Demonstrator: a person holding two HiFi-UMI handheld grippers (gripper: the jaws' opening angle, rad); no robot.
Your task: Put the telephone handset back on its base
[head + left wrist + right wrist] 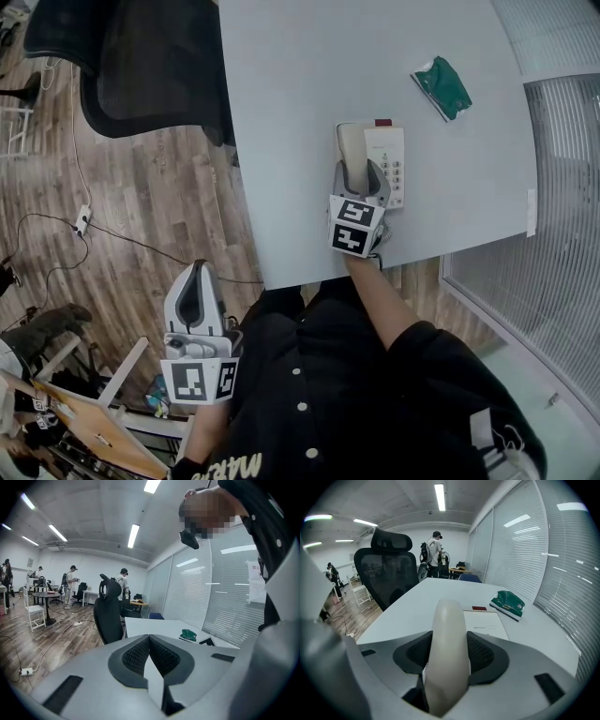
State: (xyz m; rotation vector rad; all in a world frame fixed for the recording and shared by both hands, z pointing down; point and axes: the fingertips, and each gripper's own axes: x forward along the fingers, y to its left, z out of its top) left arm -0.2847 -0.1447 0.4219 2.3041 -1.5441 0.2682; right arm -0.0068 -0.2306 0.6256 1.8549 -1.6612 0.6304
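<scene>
The cream telephone handset [352,153] is clamped between the jaws of my right gripper [360,175], which is shut on its near end. It lies lengthwise over the left side of the white telephone base [386,161] on the pale table [300,84]. I cannot tell whether it rests in the cradle. In the right gripper view the handset [449,648] stands between the dark pads, with the base [486,623] just beyond it. My left gripper [194,305] hangs off the table over the wooden floor, shut with nothing in it [149,654].
A green packet [442,86] lies at the table's far right. A black office chair [141,66] stands at the far left corner. A cable and power strip [82,220] lie on the floor. Glass walls with blinds [553,234] run along the right. People stand far off.
</scene>
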